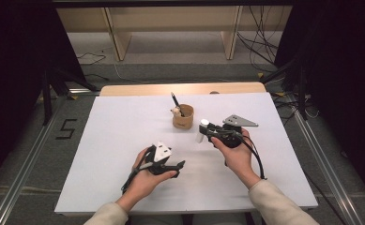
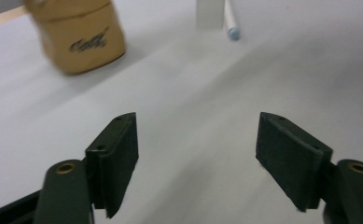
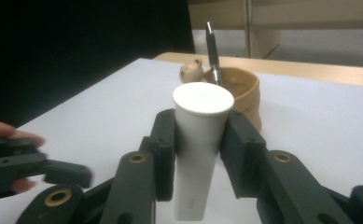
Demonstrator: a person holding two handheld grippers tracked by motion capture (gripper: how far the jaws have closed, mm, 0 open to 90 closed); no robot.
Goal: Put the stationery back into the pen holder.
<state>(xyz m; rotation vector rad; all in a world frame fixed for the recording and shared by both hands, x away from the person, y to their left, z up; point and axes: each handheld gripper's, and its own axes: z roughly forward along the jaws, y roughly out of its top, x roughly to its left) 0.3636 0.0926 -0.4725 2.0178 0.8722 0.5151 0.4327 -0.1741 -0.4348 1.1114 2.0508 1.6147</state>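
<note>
I see white table (image 1: 124, 140), wooden strip at far edge; tan cup (image 1: 183, 117) standing on it, right of centre.

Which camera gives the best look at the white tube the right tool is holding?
The right gripper view: the white tube stands upright, large and sharp, between the right tool's pads. The high view shows it small. The left gripper view catches just its lower end at the top edge.
</note>
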